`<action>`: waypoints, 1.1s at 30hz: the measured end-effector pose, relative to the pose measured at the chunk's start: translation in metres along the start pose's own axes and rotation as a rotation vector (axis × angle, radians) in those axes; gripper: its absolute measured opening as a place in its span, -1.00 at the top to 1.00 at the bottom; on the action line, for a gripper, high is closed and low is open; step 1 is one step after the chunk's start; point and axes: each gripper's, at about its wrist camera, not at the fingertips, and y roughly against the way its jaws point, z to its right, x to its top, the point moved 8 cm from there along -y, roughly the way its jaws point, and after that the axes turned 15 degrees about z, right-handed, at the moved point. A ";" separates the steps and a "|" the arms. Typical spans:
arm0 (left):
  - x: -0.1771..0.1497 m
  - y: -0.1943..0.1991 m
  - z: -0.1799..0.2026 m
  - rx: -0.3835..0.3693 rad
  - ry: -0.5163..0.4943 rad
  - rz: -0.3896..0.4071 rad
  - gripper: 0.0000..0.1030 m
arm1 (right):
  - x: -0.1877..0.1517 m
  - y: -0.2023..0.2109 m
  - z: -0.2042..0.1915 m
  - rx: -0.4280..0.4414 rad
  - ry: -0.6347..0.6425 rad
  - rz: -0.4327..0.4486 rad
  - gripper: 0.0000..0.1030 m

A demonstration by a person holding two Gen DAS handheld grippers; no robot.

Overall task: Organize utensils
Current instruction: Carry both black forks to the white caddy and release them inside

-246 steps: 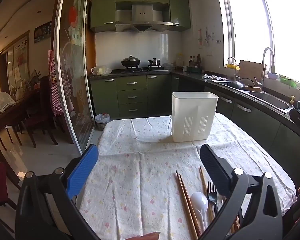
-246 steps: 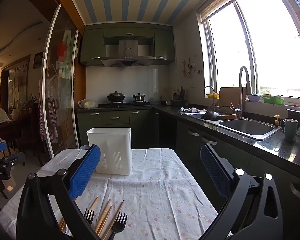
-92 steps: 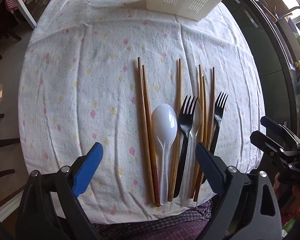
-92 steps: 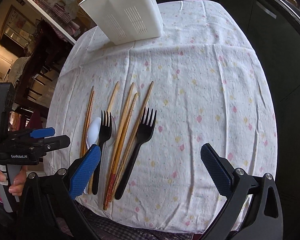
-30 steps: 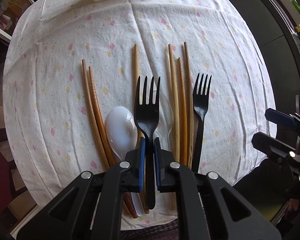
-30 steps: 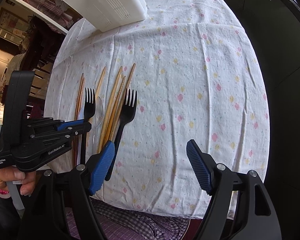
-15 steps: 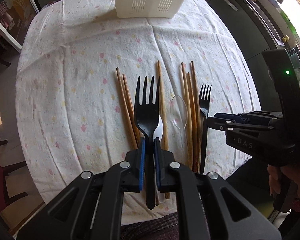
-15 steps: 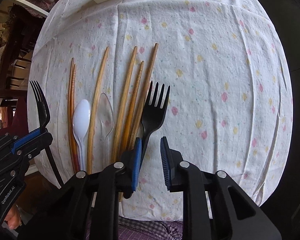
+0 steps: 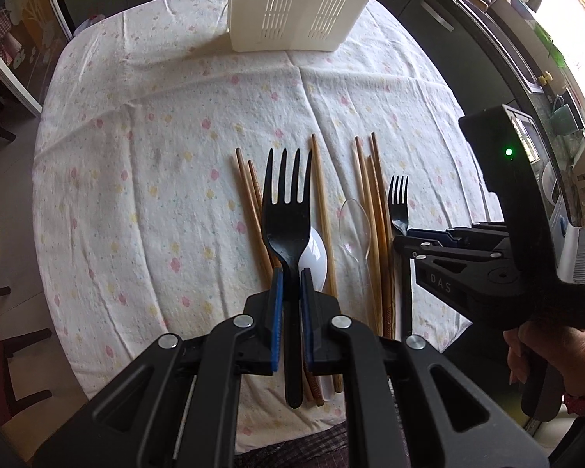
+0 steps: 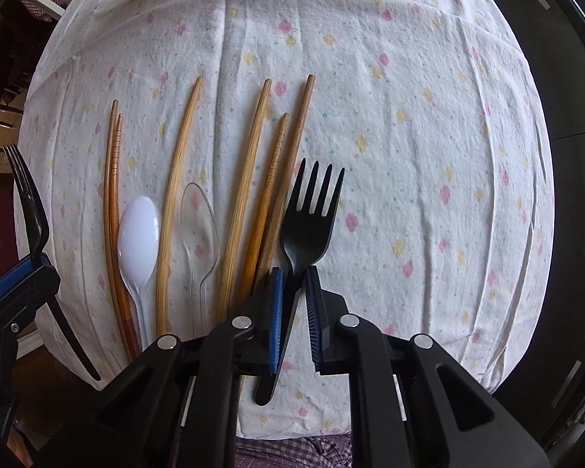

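L gripper [image 9: 290, 292] tilted steeply down, clenched on black fork [image 9: 287, 210], now lifted off cloth. R gripper [image 10: 292, 288] pts straight down; jaws just closing onto second fork [image 10: 308, 214], flat beside chopsticks [image 10: 271, 179].

Left tool [image 9: 290, 284] stays clamped and points steeply down; right tool [image 10: 292, 288], pointing down, has just been closing.

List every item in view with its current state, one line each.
Left gripper: shut on a black fork, lifted above the cloth.
Right gripper: jaws just closing, pads on the second black fork.
White spoon: lying on the tablecloth.
Clear spoon: lying flat.
Chopsticks: lying in a row.
White utensil holder: upright at the far edge.
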 end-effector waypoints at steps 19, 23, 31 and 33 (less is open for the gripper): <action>0.233 0.147 0.034 -0.005 -0.028 0.719 0.84 | 0.011 0.106 0.058 0.391 -0.148 0.430 0.82; 0.280 0.136 0.031 -0.004 -0.022 0.875 0.84 | 0.012 0.109 0.072 0.433 -0.179 0.466 0.82; 0.300 0.049 0.004 0.077 -0.008 0.846 0.84 | 0.017 0.107 0.083 0.450 -0.211 0.501 0.81; 0.298 0.035 0.001 0.067 0.002 0.831 0.84 | 0.021 0.111 0.085 0.454 -0.206 0.522 0.82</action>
